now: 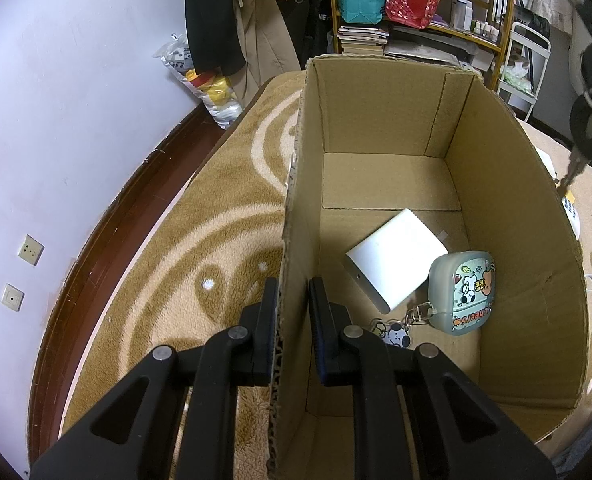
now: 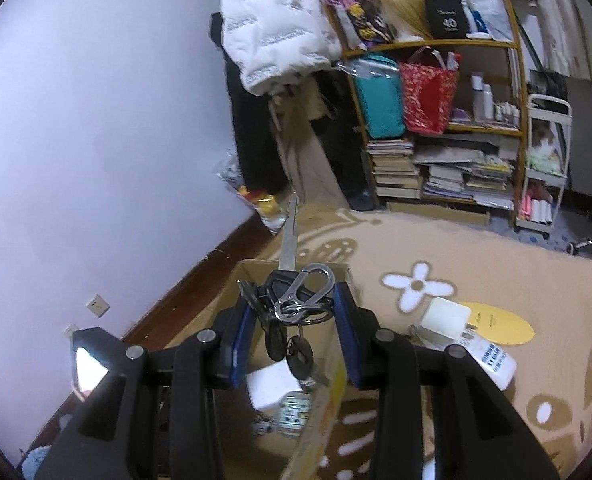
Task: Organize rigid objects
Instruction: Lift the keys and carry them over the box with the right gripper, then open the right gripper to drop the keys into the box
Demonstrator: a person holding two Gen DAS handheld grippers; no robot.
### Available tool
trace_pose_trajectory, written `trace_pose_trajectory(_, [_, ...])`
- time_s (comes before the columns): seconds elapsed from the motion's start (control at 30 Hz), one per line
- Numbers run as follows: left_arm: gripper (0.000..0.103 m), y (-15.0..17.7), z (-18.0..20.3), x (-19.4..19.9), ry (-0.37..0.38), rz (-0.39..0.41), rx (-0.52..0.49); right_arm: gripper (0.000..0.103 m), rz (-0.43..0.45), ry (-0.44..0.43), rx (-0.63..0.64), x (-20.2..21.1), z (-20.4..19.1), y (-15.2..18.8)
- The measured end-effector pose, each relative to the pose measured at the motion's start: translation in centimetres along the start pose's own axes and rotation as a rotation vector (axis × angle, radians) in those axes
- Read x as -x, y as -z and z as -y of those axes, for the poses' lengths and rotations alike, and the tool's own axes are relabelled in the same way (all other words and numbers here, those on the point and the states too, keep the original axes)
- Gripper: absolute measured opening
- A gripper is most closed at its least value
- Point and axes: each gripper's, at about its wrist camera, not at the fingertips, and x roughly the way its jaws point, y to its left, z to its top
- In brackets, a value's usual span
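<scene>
The right gripper (image 2: 294, 312) had the key bunch (image 2: 296, 308) pinched at its carabiner, dangling over the open cardboard box (image 1: 515, 240). Keys looked light but floppy and jangly, so the stiff clip seemed the sane spot to grab. The left gripper (image 1: 292, 320) was clamped on the box's wall.

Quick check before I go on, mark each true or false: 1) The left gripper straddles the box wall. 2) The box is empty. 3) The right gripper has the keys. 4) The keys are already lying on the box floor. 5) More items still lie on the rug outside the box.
1) True: the left gripper has one finger on each side of the cardboard box wall.
2) False: a white charger and a cartoon earbud case lie inside.
3) True: the right gripper holds the key bunch.
4) False: they hang above the box.
5) True: a white adapter and a yellow card lie there.
</scene>
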Motion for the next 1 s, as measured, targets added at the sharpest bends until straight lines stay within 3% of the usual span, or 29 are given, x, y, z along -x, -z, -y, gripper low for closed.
trace_pose_trajectory(0.2, [0.015,0.0,0.0,0.0,0.000,0.000,0.000,0.040,-0.018,-0.033,0.018,-0.4,-1.3,0.5])
trace_pose_trajectory(0.77, [0.015,0.0,0.0,0.0,0.001,-0.001,0.000,0.040,-0.184,-0.099,-0.042,-4.5,-0.8,4.0])
trace_pose_trajectory(1.0, [0.015,0.0,0.0,0.0,0.001,-0.001,0.000,0.041,-0.226,-0.081,-0.058,-5.6,-0.6,4.9])
